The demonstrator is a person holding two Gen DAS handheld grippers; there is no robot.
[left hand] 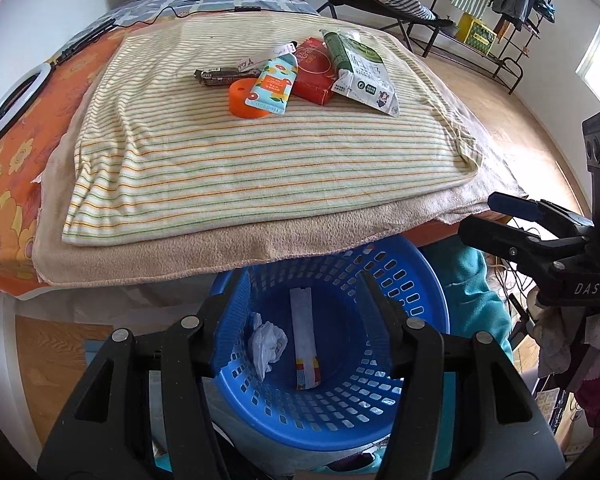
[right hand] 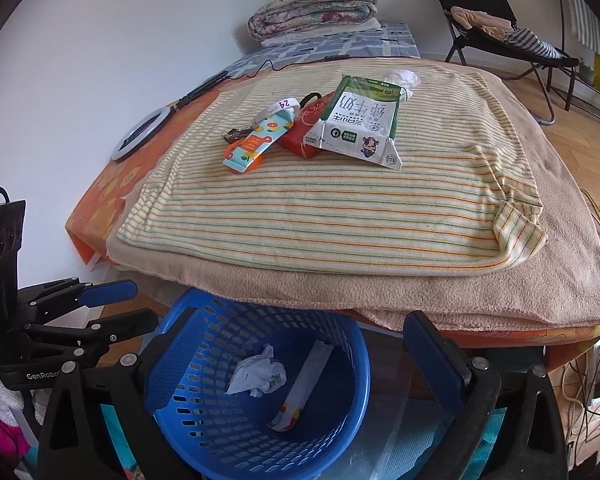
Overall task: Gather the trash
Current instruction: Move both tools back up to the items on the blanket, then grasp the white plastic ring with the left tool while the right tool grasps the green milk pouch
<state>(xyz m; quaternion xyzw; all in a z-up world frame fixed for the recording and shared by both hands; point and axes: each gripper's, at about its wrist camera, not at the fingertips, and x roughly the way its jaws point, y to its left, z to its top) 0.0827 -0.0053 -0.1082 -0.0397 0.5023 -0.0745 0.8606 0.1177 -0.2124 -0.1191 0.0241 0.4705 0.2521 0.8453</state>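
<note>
Left wrist view shows the left gripper spread wide and empty at the bottom of the frame, poised over the blue basket, probably because the crumpled tissue and long wrapper already lie inside. The right gripper is likewise open with nothing in it. Remaining trash, including the milk carton and orange pouch, sits upper centre on the striped cloth; what lies beneath the pile is hard to tell.

At the far end of my bed a folded quilt rests. A white ring light lies along its left edge. A black folding chair holding clothes stands beyond the far right corner.
</note>
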